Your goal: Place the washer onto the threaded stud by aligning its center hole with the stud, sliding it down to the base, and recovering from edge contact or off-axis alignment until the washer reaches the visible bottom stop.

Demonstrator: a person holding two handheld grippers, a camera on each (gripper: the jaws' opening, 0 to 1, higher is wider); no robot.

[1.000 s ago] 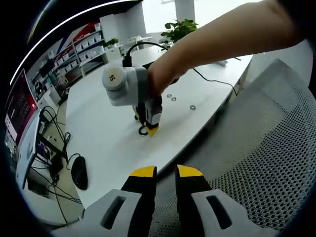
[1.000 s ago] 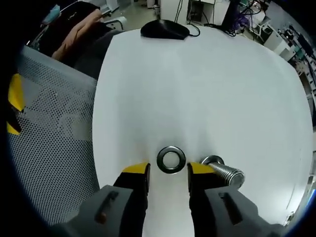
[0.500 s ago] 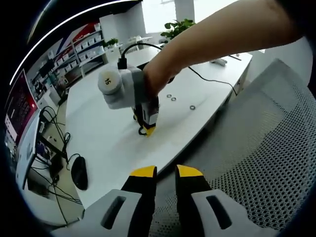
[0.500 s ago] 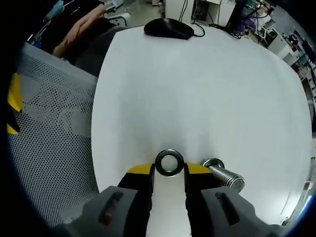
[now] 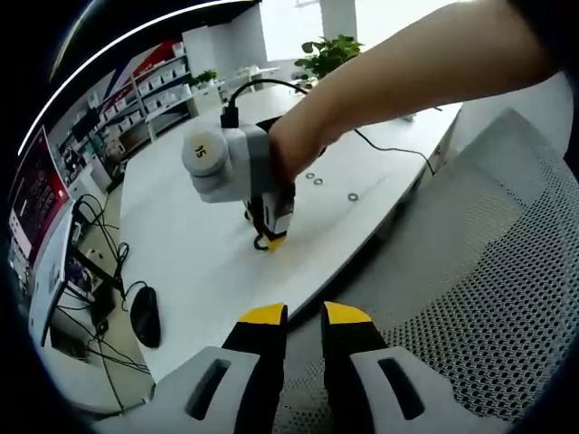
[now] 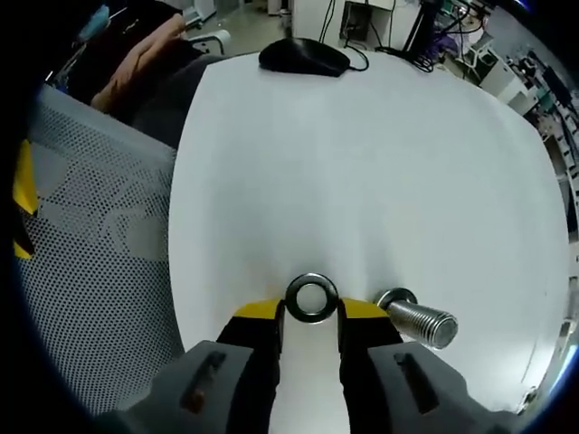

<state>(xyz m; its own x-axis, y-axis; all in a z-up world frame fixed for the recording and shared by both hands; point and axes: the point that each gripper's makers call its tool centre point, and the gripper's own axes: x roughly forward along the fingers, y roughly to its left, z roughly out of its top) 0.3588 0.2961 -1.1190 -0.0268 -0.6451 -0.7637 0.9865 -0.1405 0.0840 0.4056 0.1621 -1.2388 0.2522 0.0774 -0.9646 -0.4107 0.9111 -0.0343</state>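
A steel washer (image 6: 311,300) sits between the yellow tips of my right gripper (image 6: 310,312), which is shut on it just above the white table (image 6: 380,163). Just right of the jaws stands the threaded stud (image 6: 418,322), its top leaning toward the right of the view, with a ring at its base. From the left gripper view, the right gripper (image 5: 269,239) points down at the table under a person's arm (image 5: 407,68). My left gripper (image 5: 305,315) hangs over a mesh chair (image 5: 488,280), jaws close together with nothing between them.
A black mouse (image 6: 303,56) lies at the table's far edge. Spare washers (image 5: 314,178) lie beyond the right gripper. A cable (image 5: 389,145) crosses the table, a plant (image 5: 330,54) stands behind it, and a monitor (image 5: 36,199) sits at the left.
The right jaws closed on the washer, which lay free between them a second ago. The right gripper has since shifted only slightly. The left gripper has not moved.
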